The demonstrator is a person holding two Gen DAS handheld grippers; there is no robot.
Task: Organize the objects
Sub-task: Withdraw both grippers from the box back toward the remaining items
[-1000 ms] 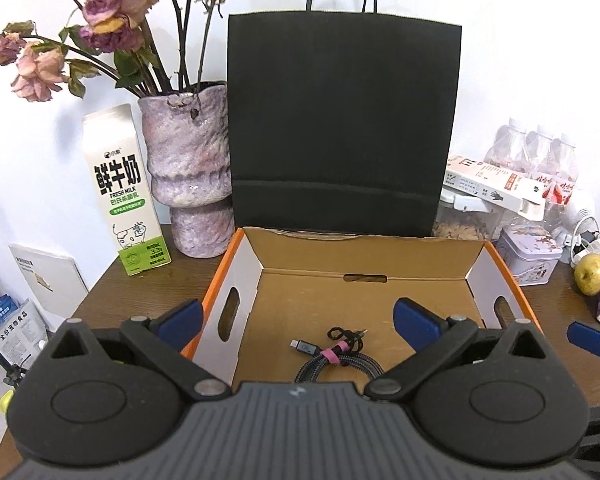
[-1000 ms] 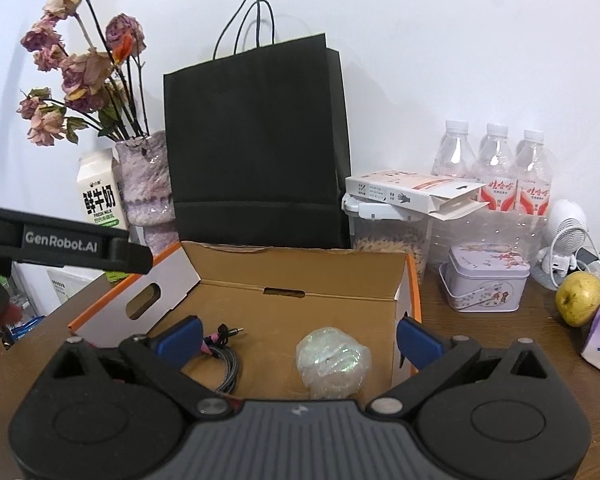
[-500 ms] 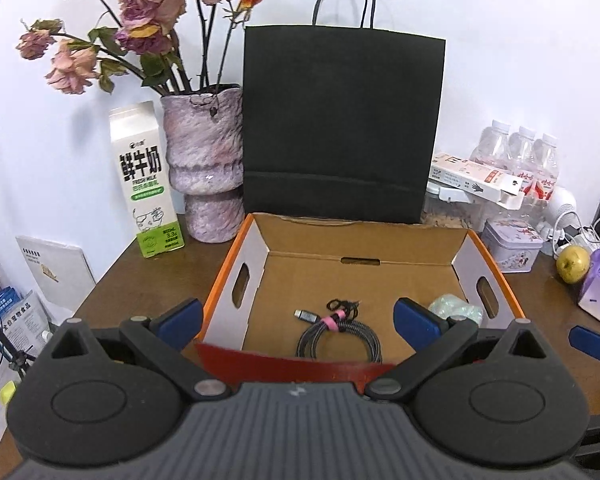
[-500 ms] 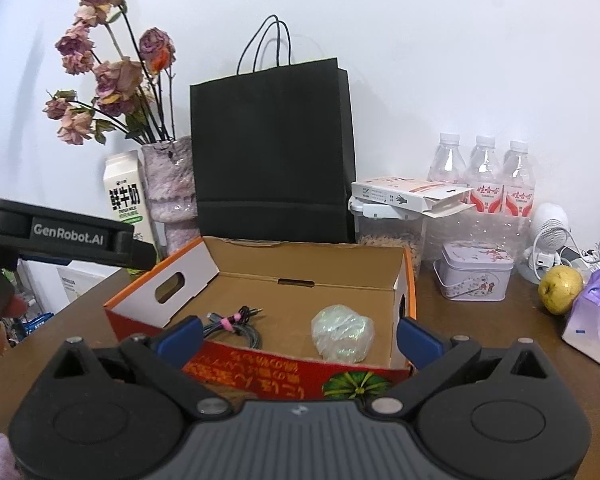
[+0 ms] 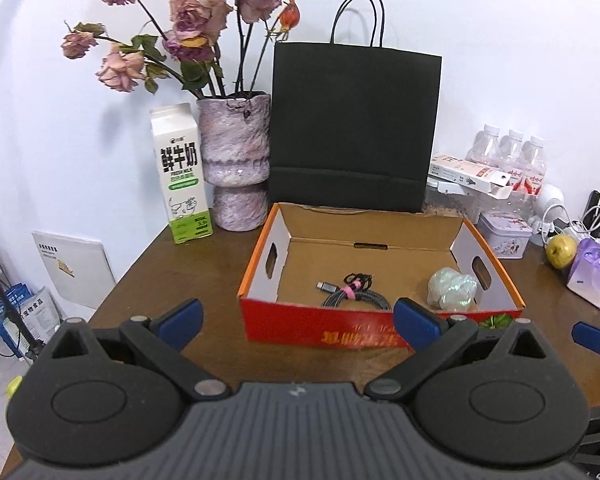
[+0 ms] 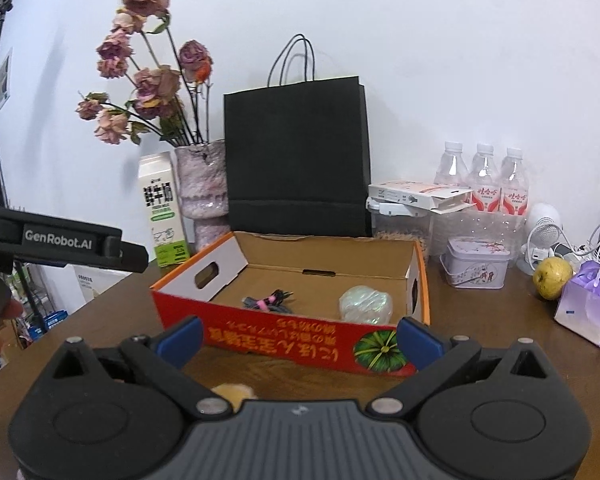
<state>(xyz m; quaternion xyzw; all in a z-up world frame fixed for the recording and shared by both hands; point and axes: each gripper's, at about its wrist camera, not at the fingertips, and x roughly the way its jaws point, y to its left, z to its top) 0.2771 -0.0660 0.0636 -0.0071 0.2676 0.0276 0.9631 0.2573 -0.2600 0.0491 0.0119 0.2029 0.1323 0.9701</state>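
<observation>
An open red and orange cardboard box (image 5: 324,330) (image 6: 284,338) stands on the brown table. Inside lie a coiled grey cable with a pink tie (image 5: 352,294) (image 6: 266,304) and a pale iridescent wrapped ball (image 5: 452,288) (image 6: 366,304). My left gripper (image 5: 298,320) is open and empty, in front of the box. My right gripper (image 6: 300,338) is open and empty, in front of the box's printed wall. A small yellowish object (image 6: 234,392) lies on the table just under the right gripper. The left gripper's body (image 6: 60,240) shows at the left of the right wrist view.
Behind the box stand a black paper bag (image 5: 354,128), a purple vase of dried roses (image 5: 236,168) and a milk carton (image 5: 182,176). To the right are water bottles (image 6: 484,184), a tin (image 6: 478,268), a pear (image 6: 552,278) and a purple gift bag (image 6: 588,308).
Both grippers have pulled back and up from over the box. The box's front wall and the table in front of it have come into view. Both stay open.
</observation>
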